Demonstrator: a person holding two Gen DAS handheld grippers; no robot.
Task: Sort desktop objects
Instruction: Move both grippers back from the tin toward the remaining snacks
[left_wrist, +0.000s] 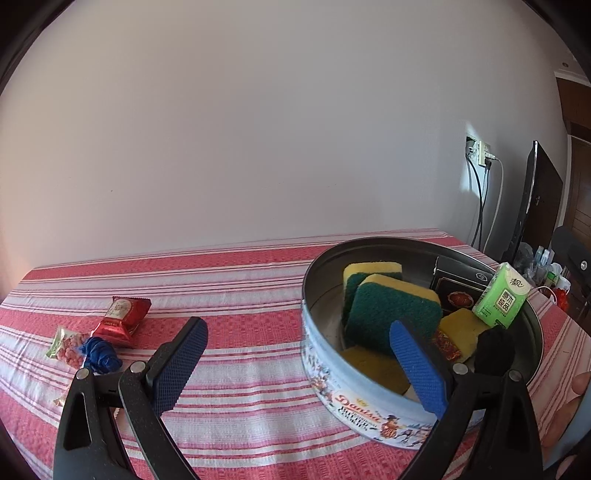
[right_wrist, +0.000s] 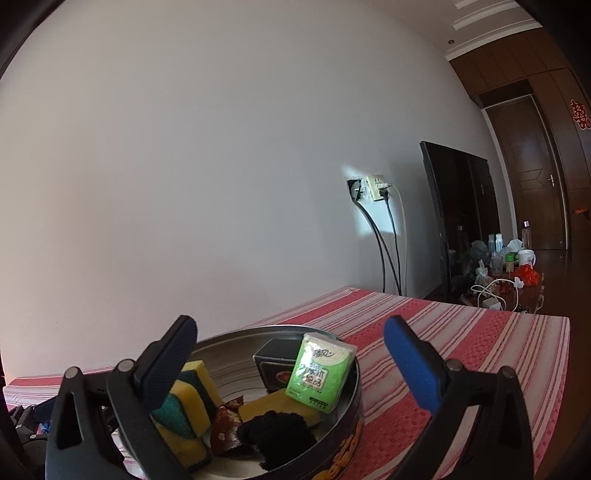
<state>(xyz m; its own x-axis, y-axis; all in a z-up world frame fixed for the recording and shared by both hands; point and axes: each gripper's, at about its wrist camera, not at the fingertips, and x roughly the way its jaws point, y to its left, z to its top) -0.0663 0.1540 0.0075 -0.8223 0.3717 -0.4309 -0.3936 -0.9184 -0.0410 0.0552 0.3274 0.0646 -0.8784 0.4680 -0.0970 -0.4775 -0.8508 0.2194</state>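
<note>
Lying at ten o'clock from the left gripper (left_wrist: 297, 363), the loose snack packets (left_wrist: 123, 319) suit it best; both grippers' jaws stand apart, empty.

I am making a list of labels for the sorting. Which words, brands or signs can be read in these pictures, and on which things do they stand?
"Danisa": on the wall of the round cookie tin; the smaller line under it is too blurred to read.
"原木纯品": on the green tissue pack; the brand above is too stylised to read.
Red snack packet: print too small.
Dark box: print unreadable.
Red "囍" sign: on the wooden wall.
</note>
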